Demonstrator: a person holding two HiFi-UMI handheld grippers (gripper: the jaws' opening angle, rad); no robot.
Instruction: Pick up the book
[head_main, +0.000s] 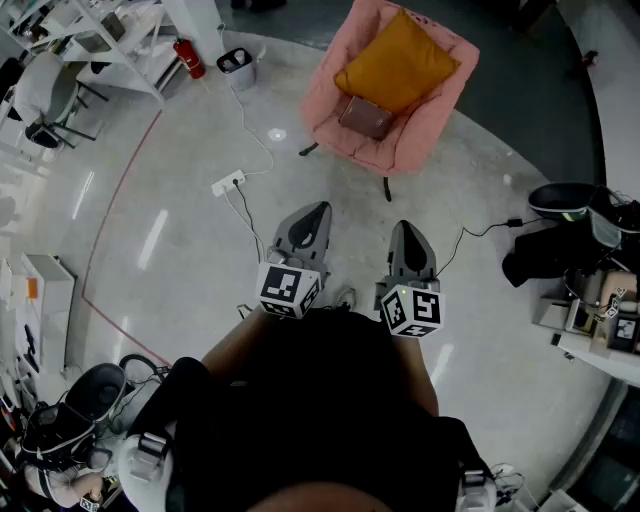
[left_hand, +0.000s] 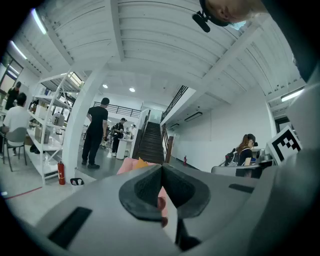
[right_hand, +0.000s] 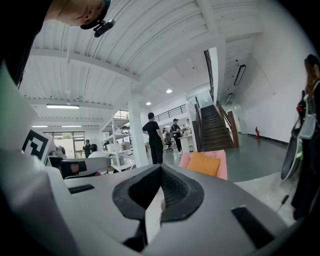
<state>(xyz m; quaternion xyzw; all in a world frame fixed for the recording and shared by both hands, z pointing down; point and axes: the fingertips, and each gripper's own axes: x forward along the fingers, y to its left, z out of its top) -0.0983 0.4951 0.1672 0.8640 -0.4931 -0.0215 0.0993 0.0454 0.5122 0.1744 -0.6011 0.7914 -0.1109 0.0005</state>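
The book (head_main: 365, 117), a brownish-pink slab, lies on the seat of a pink armchair (head_main: 425, 140), just below an orange cushion (head_main: 398, 62). In the head view my left gripper (head_main: 317, 210) and right gripper (head_main: 404, 228) are held side by side over the floor, well short of the chair and pointing toward it. Both are shut with nothing between the pads. Through the left gripper (left_hand: 162, 167) view the chair (left_hand: 129, 164) peeks over the jaws. The right gripper (right_hand: 160, 170) view shows the chair (right_hand: 222, 170) and cushion (right_hand: 204, 163) ahead to the right. The book is hidden in both gripper views.
A white power strip (head_main: 228, 183) and its cables lie on the floor left of the grippers. A red fire extinguisher (head_main: 189, 58) and a small bin (head_main: 238, 66) stand by the white shelving (head_main: 90, 40). A cluttered desk (head_main: 600, 320) is at right. Several people stand beyond, near a staircase (left_hand: 150, 145).
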